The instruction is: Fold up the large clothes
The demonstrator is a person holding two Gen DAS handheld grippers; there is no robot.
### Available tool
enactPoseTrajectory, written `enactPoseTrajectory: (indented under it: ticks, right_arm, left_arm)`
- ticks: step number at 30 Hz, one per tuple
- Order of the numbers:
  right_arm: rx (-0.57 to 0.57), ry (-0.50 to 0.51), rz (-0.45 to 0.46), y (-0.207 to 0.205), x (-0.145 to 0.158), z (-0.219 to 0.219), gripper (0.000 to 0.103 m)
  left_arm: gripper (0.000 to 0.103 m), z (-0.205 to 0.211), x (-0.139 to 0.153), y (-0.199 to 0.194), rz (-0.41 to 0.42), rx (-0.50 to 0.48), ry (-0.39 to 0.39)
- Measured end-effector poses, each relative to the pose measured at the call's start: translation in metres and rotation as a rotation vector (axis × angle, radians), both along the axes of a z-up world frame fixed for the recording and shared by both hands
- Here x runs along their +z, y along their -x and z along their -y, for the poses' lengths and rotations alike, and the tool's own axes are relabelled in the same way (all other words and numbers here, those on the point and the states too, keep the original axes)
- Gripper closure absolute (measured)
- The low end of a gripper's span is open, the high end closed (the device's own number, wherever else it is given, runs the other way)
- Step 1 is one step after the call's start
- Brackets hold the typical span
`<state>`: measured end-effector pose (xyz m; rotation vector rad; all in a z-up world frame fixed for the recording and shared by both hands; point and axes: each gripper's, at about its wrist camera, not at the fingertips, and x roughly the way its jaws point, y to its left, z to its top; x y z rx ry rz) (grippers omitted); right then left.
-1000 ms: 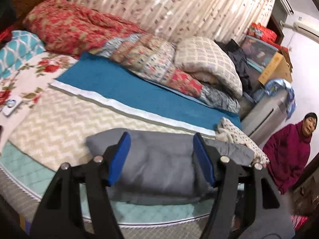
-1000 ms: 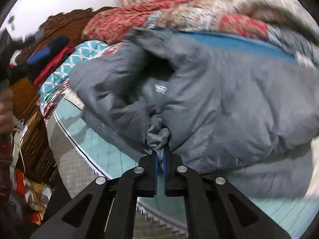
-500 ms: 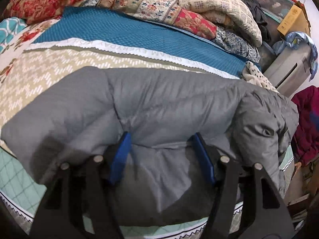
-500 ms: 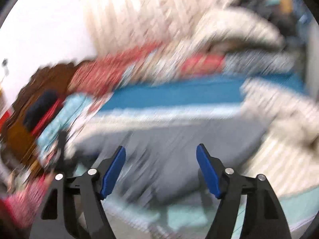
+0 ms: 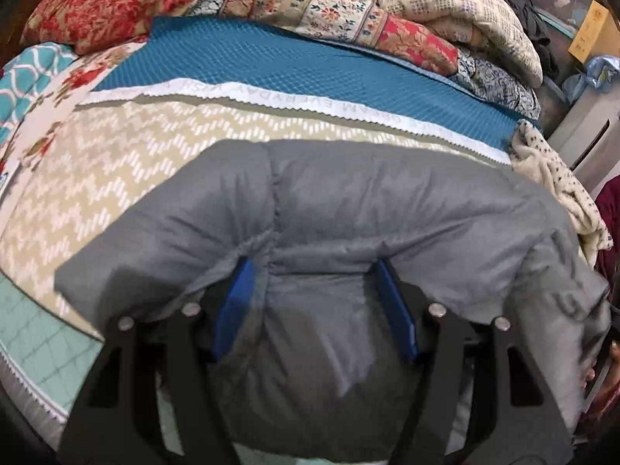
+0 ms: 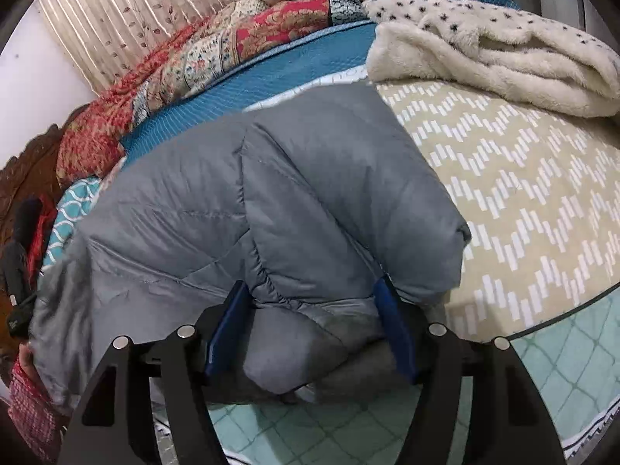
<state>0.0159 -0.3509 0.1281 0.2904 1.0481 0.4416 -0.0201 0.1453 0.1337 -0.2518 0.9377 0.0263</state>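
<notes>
A puffy grey jacket (image 5: 348,213) lies folded near the front edge of the bed, on a beige zigzag cover (image 5: 116,162). My left gripper (image 5: 313,265) is pushed down into the jacket's near edge. Its jaws stand wide, and padding bulges between the blue pads (image 5: 236,302) and drapes over their tips. In the right wrist view the same jacket (image 6: 310,193) shows a thick folded end. My right gripper (image 6: 310,285) straddles that fold and its jaws are closing. The fold fills the gap between them without being squeezed.
A white dotted fleece blanket (image 6: 484,50) lies folded at the bed's right end. Rolled patterned quilts (image 5: 271,4) and a blue mat (image 5: 271,66) fill the far side. The teal bed edge (image 6: 562,368) runs just below the jacket. A person's dark red sleeve (image 5: 608,209) is at the right.
My right gripper let go of the pinched grey fabric, opened, swung across and now straddles the jacket's folded end. My left gripper tipped down onto the jacket, with its jaws unchanged.
</notes>
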Motion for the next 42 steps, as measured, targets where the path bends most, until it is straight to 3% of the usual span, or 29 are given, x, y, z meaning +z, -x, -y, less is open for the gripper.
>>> enactPoseTrajectory:
  ticks: [5,9,12,14,17,20,23,28,32,35,42]
  right_arm:
    - [-0.034,-0.032,0.093,0.025,0.023,0.018,0.038]
    - [-0.041,-0.029,0.171,0.046,0.041,0.021,0.038]
    - [0.005,-0.030,0.202,0.055,0.046,0.007,0.038]
    - [0.046,-0.005,0.155,0.052,0.034,-0.007,0.038]
    - [0.078,0.093,0.036,0.039,-0.002,-0.027,0.038]
    - [0.056,0.023,0.041,0.049,0.008,-0.017,0.038]
    - [0.038,-0.044,0.081,0.077,0.030,0.002,0.038]
    - [-0.002,-0.011,0.093,0.127,0.043,0.017,0.038]
    - [-0.022,0.078,0.029,0.152,0.028,0.010,0.037]
    - [-0.017,0.122,-0.004,0.158,0.019,0.008,0.037]
    - [-0.018,0.145,0.077,0.180,0.034,0.018,0.037]
  left_arm:
    - [0.040,0.006,0.044,0.037,0.143,0.006,0.081]
    - [0.040,0.035,0.069,0.042,0.210,-0.070,0.159]
    - [0.040,0.073,0.053,0.035,0.158,-0.152,0.134]
    - [0.040,0.092,0.028,0.027,0.088,-0.186,0.114]
    - [0.040,0.114,-0.012,0.015,0.018,-0.207,-0.029]
    - [0.040,0.112,-0.004,0.018,0.002,-0.182,-0.019]
    - [0.040,0.099,0.026,0.041,0.066,-0.167,0.021]
    - [0.034,0.089,0.058,0.097,0.132,-0.085,0.011]
    - [0.033,0.100,0.050,0.131,0.120,-0.040,0.000]
    - [0.033,0.120,0.029,0.148,0.054,-0.030,-0.004]
    - [0.033,0.143,0.025,0.158,0.055,-0.023,-0.036]
